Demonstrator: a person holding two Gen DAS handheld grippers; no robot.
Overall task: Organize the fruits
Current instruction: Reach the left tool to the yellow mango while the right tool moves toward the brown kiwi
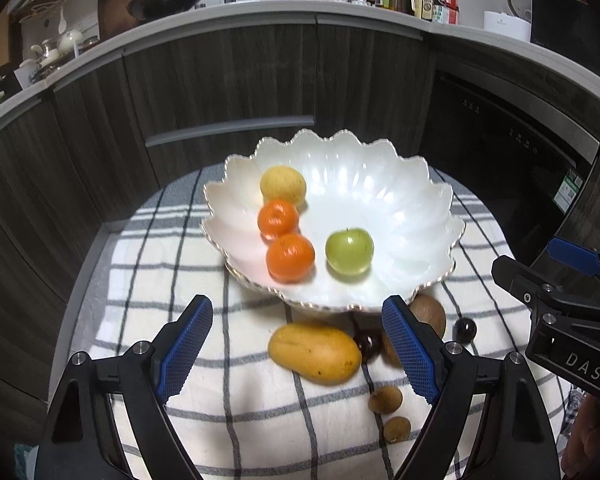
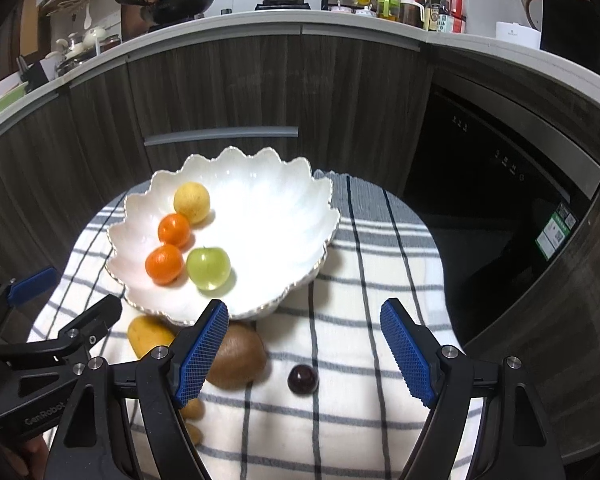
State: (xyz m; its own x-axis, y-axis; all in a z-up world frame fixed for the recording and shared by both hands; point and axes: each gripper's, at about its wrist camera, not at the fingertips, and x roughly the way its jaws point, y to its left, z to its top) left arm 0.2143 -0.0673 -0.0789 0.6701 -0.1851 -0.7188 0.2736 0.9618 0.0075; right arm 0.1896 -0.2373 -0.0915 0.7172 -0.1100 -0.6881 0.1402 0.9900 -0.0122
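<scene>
A white scalloped bowl stands on a checked cloth and holds a lemon, two mandarins and a green apple. In front of it on the cloth lie a mango, a kiwi, a dark cherry, another dark cherry and two small brown fruits. My left gripper is open above the mango. My right gripper is open above the cherry, with its left finger over the kiwi.
The checked cloth covers a small round table. Behind it run dark wood kitchen cabinets and a black oven at the right. The counter above carries a wok, a pot and bottles.
</scene>
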